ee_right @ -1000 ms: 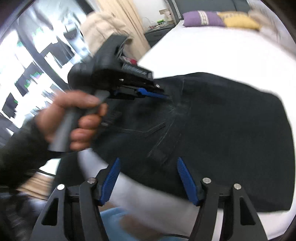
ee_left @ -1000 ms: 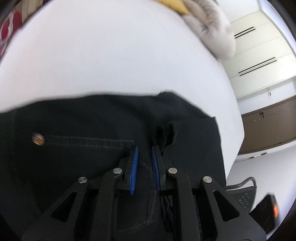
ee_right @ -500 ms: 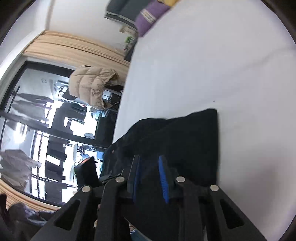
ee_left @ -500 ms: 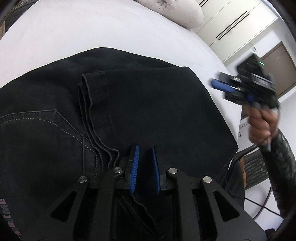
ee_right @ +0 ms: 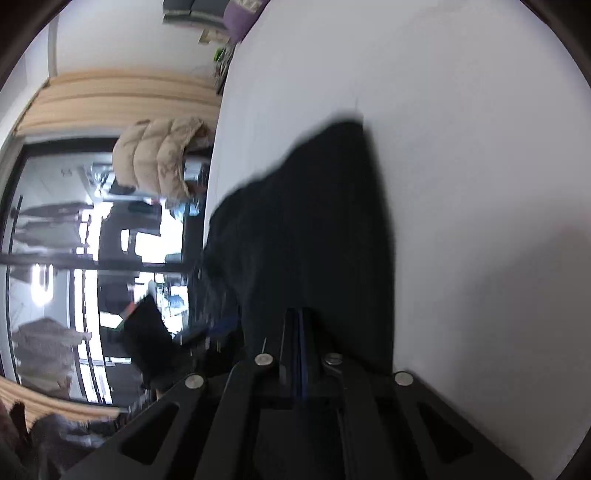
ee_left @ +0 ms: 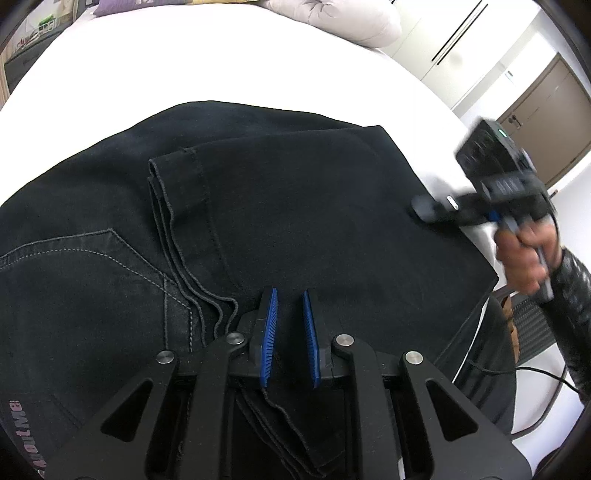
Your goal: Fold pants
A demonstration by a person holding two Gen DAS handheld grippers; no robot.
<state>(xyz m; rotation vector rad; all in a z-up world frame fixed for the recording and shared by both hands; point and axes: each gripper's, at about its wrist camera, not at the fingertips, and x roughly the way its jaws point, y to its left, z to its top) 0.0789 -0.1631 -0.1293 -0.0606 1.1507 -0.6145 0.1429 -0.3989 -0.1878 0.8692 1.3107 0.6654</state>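
Observation:
Black denim pants (ee_left: 295, 184) lie folded on the white bed (ee_left: 184, 55), with the leg hems stacked across the seat and a back pocket at left. My left gripper (ee_left: 290, 332) is low over the near edge, shut on the layered hem fabric between its blue pads. My right gripper (ee_left: 424, 210), held by a hand (ee_left: 524, 254), has its tip on the pants' right edge. In the right wrist view its pads (ee_right: 299, 325) are pressed together over the dark pants (ee_right: 314, 221). No fabric shows between them.
A pale cushion (ee_left: 332, 14) lies at the far side of the bed, with white wardrobe doors (ee_left: 461, 48) and a brown door behind. A beige puffer jacket (ee_right: 162, 158) hangs by the window beyond the bed's edge. A chair and cable sit off the right edge.
My right gripper came down to the right edge of the pants and its jaws went from wide to closed. My left gripper slid along the hems with the same narrow grip.

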